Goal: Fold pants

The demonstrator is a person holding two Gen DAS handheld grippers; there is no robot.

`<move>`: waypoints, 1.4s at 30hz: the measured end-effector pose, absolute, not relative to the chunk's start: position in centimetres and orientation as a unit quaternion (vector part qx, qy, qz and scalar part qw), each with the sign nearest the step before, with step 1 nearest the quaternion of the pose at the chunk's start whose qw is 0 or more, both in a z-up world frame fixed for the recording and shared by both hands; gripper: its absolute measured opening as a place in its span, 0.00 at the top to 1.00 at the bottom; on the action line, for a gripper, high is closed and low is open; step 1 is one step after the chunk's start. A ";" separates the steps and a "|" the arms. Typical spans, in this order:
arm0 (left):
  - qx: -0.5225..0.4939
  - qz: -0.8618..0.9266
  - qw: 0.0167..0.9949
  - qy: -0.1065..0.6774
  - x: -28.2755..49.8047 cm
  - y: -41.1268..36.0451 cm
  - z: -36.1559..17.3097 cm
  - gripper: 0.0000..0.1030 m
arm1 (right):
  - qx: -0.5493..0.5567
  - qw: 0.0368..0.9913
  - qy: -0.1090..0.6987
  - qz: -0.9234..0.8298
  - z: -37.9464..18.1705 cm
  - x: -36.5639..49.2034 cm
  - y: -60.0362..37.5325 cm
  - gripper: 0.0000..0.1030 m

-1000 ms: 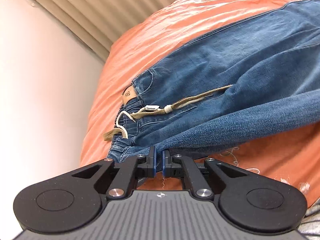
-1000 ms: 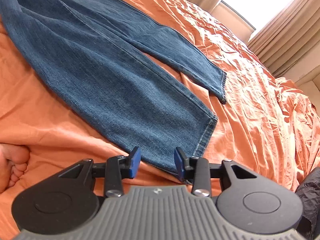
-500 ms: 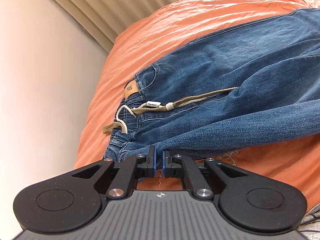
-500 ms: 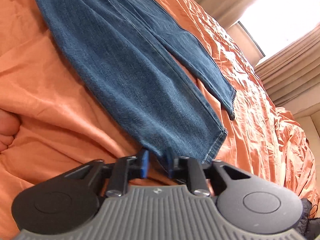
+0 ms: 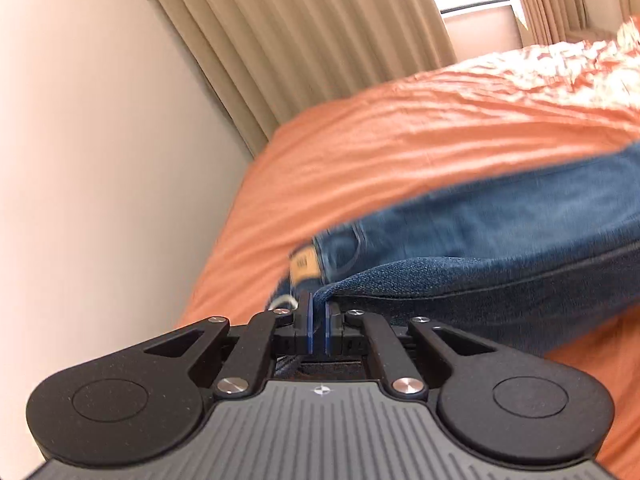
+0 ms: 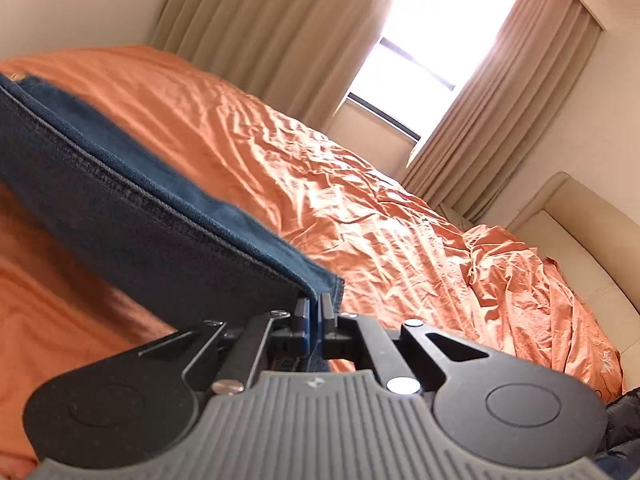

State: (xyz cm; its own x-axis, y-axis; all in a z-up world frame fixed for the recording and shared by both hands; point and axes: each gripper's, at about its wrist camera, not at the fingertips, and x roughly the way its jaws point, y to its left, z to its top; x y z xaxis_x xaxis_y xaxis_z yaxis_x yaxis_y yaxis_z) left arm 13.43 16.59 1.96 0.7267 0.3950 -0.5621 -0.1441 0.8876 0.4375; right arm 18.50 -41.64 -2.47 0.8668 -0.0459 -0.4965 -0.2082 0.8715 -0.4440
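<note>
Above the orange bedsheet point(image 6: 400, 208), each gripper point(image 5: 318, 312) point(image 6: 315, 308) pinches the jeans point(image 5: 500, 240); curtains point(image 6: 256, 28) behind.

Orange-sheeted bed point(image 6: 360, 184); beige curtains point(image 6: 256, 36); bright window point(image 6: 436, 32); cream wall point(image 5: 92, 160)

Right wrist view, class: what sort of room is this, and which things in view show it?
Most likely a bedroom: a bed under a rumpled orange sheet, a padded beige headboard, and long beige curtains framing a bright window.

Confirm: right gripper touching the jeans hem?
Touching. The right wrist view shows the right gripper with jaws shut on the hem corner of the jeans, denim pinched between them and lifted off the orange bedspread.
</note>
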 end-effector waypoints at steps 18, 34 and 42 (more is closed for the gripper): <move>0.235 0.142 0.863 0.424 37.4 16.5 -6.1 0.95 | -0.307 0.871 0.384 -0.009 -11.7 46.9 -36.7 1.00; 0.254 0.135 0.871 0.398 40.0 17.0 -13.5 0.95 | -0.342 0.835 0.430 -0.018 -19.8 52.1 -35.5 1.00; 0.237 0.118 0.867 0.422 43.3 17.3 -12.8 0.95 | -0.354 0.825 0.439 -0.033 -19.7 52.3 -35.3 1.00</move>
